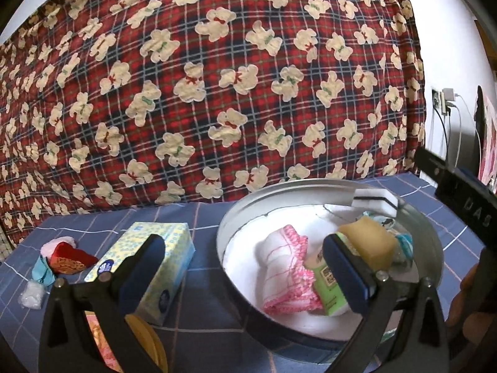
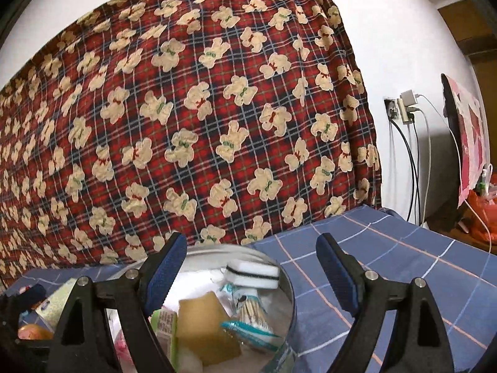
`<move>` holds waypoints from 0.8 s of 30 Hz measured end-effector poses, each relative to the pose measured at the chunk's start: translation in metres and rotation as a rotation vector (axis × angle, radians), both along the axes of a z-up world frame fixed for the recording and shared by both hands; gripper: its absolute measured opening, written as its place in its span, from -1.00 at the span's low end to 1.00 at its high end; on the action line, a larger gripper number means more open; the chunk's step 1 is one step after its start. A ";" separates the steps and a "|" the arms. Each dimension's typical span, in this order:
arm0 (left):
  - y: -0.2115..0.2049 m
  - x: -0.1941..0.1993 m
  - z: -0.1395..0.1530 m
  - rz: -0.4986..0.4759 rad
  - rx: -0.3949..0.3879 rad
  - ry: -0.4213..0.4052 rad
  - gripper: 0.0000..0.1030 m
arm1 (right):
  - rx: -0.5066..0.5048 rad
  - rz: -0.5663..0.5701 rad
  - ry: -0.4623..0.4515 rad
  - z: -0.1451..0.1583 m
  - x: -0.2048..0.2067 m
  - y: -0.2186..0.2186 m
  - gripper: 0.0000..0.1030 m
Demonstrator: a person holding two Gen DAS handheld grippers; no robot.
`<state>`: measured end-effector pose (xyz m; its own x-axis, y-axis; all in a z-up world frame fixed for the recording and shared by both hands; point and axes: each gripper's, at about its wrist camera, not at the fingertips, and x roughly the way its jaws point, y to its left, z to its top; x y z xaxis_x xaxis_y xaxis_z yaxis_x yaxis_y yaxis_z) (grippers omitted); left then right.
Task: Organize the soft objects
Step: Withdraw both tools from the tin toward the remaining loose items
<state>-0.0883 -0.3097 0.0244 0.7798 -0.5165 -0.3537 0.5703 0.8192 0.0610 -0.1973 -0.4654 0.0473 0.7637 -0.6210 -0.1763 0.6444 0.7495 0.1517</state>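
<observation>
A round metal basin [image 1: 236,217] sits on the blue checked cloth and holds a pink-edged white cloth [image 1: 289,267], a yellow sponge [image 1: 369,242], a green packet [image 1: 326,283] and a white sponge with a black stripe [image 1: 376,200]. My left gripper [image 1: 245,267] is open and empty over the basin's left rim. My right gripper [image 2: 251,276] is open and empty above the basin [image 2: 287,283]; the yellow sponge [image 2: 205,326], the white sponge [image 2: 253,275] and a bag of cotton swabs [image 2: 251,320] lie below it.
A yellow-blue tissue box [image 1: 149,264] lies left of the basin. A red pouch [image 1: 66,256], a teal item and a white cotton ball [image 1: 31,293] lie further left. A red teddy-bear blanket [image 1: 217,77] rises behind. A wall socket with cables [image 2: 400,108] is right.
</observation>
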 end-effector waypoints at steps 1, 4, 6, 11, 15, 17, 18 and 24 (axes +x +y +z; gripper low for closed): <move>0.001 -0.002 0.000 -0.003 -0.003 -0.005 0.99 | -0.008 0.000 0.011 -0.001 0.001 0.003 0.69; 0.004 -0.007 -0.001 -0.011 0.000 -0.024 0.99 | -0.049 -0.003 0.038 -0.002 0.000 0.016 0.69; 0.005 -0.009 -0.001 -0.020 0.007 -0.032 0.99 | -0.057 0.000 0.037 -0.001 -0.004 0.021 0.69; 0.014 -0.014 -0.001 -0.032 -0.005 -0.025 0.99 | -0.025 -0.013 0.014 -0.002 -0.017 0.026 0.69; 0.023 -0.018 -0.001 -0.039 -0.014 -0.014 0.99 | 0.046 0.011 0.007 -0.005 -0.024 0.029 0.69; 0.028 -0.019 -0.001 -0.045 -0.017 -0.004 0.99 | 0.044 0.014 0.003 -0.005 -0.026 0.036 0.69; 0.030 -0.020 -0.002 -0.050 -0.019 0.001 0.99 | 0.024 0.011 0.000 -0.004 -0.028 0.041 0.69; 0.045 -0.028 -0.001 -0.061 -0.026 -0.013 0.99 | -0.039 0.001 -0.015 0.000 -0.032 0.058 0.69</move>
<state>-0.1167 -0.2642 0.0232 0.7511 -0.5720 -0.3298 0.6183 0.7845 0.0477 -0.2298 -0.4072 0.0469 0.7666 -0.6267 -0.1402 0.6417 0.7555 0.1320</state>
